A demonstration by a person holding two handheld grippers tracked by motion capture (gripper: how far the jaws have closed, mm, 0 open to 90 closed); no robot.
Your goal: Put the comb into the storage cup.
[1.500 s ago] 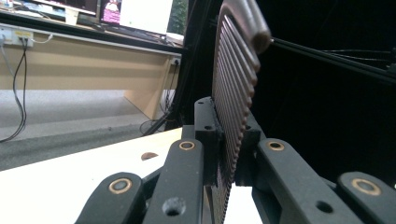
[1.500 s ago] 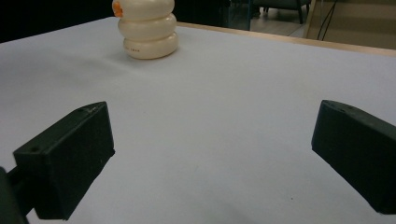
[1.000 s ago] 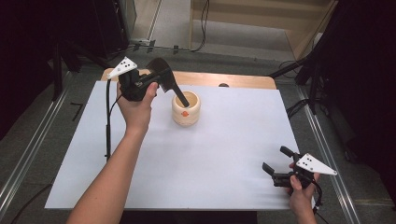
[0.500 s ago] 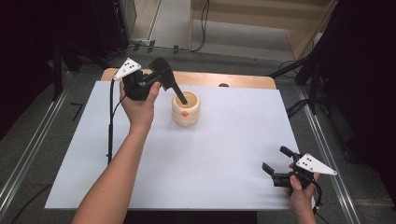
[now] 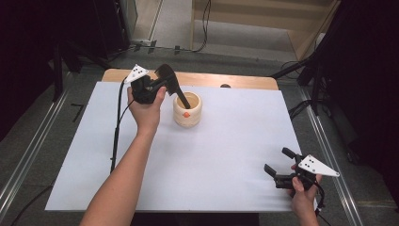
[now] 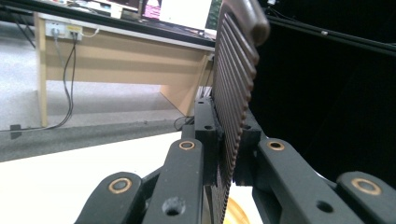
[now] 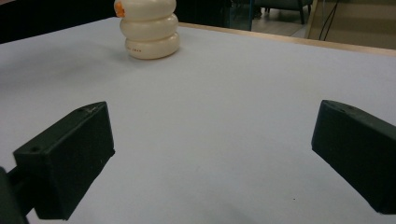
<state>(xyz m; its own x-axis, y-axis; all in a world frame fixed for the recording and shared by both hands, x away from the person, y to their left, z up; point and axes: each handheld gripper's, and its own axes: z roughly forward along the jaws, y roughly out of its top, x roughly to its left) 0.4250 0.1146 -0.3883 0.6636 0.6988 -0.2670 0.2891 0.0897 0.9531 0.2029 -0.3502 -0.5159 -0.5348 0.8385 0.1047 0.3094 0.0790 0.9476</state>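
White sheeting covers the tabletop [image 5: 197, 160], and toward its far side stands a cream ribbed cup [image 5: 187, 111] with an orange mark. The left claw [image 5: 165, 81] is clenched on a black comb [image 6: 236, 88], whose lower end dips into the cup's mouth; nothing else shows inside. Risk: the tilted comb may lever the light cup over, as the right claw [image 5: 278, 165] rests released, well apart.
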